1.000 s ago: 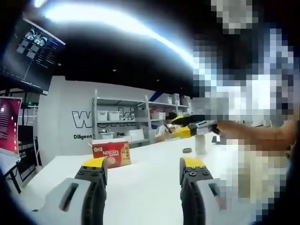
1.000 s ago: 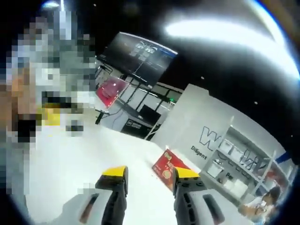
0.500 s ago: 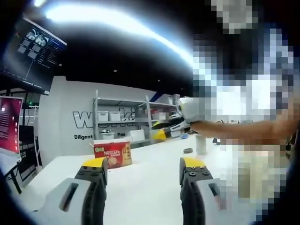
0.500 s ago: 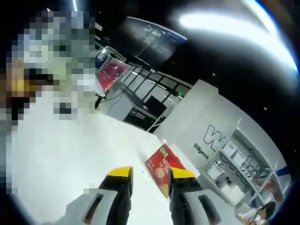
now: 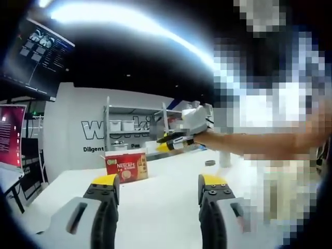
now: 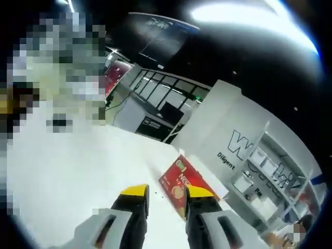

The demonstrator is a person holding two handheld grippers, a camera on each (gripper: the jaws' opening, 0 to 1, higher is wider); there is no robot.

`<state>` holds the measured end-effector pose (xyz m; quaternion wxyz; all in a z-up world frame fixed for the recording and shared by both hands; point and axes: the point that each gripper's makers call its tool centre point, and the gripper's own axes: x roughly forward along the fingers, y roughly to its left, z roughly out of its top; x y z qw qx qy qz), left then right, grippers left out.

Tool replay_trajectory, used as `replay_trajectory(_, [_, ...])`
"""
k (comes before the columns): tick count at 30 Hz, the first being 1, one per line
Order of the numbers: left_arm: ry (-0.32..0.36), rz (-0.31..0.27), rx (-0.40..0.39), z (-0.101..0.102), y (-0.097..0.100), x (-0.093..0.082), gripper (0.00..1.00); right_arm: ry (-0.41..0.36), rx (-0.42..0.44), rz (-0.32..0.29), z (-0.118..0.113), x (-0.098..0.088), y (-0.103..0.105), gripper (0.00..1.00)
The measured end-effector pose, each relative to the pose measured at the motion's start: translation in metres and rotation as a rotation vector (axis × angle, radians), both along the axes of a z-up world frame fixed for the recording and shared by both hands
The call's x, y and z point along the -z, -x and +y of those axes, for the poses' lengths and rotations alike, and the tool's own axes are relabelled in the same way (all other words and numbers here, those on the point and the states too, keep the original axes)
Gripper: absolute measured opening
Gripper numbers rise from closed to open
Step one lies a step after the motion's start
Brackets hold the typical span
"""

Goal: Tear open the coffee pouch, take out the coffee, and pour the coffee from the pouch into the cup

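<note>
Across the lower half of both views spreads the white table (image 5: 155, 207), the largest thing you have in front of you. Behind it, in the left gripper view, stands a pale wall with big lettering (image 5: 98, 129) and a metal shelf rack (image 5: 129, 129) carrying white bins; high in the upper left of that frame hangs a dark monitor (image 5: 36, 49), and a red display panel (image 5: 9, 135) sits at the far left edge.

Your left gripper (image 5: 158, 181) rises from the bottom of its view, yellow-tipped jaws standing wide apart with nothing between them, above bare table. Your right gripper (image 6: 167, 193) comes up from the bottom of the right gripper view with its jaws narrow but still parted, gripping nothing; the same tool shows in the left gripper view just right of centre (image 5: 174, 141), held out on your forearm above the table's far side.

The red coffee box (image 5: 126, 167) stands upright on the table left of centre in the left gripper view, in front of the shelf rack. In the right gripper view that box (image 6: 181, 181) lies just beyond the jaw tips, seen partly through the gap between them; you cannot tell whether the tips touch it.

Right of centre in the left gripper view, a pale cup (image 5: 224, 158) stands upright on the table, with a small dark round object (image 5: 210, 163) just beside it on its left
</note>
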<state>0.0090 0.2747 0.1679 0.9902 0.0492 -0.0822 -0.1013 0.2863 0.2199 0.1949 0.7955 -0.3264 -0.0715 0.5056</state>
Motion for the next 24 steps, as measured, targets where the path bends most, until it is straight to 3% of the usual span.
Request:
replay_trajectory(7, [-0.003, 0.016, 0.005, -0.003, -0.004, 0.008, 0.63, 0.142, 0.059, -0.071, 0.003, 0.006, -0.047, 0.22])
replay_trajectory(12, [-0.009, 0.033, 0.004, -0.003, -0.011, 0.015, 0.63, 0.197, 0.07, -0.1, 0.011, 0.006, -0.074, 0.16])
replay_trajectory(21, [-0.007, 0.047, -0.007, 0.0, -0.016, 0.021, 0.62, 0.298, 0.083, -0.07, 0.022, 0.016, -0.115, 0.16])
replay_trajectory(24, [-0.007, 0.046, -0.009, 0.003, -0.019, 0.021, 0.61, 0.388, 0.077, -0.077, 0.027, 0.023, -0.137, 0.15])
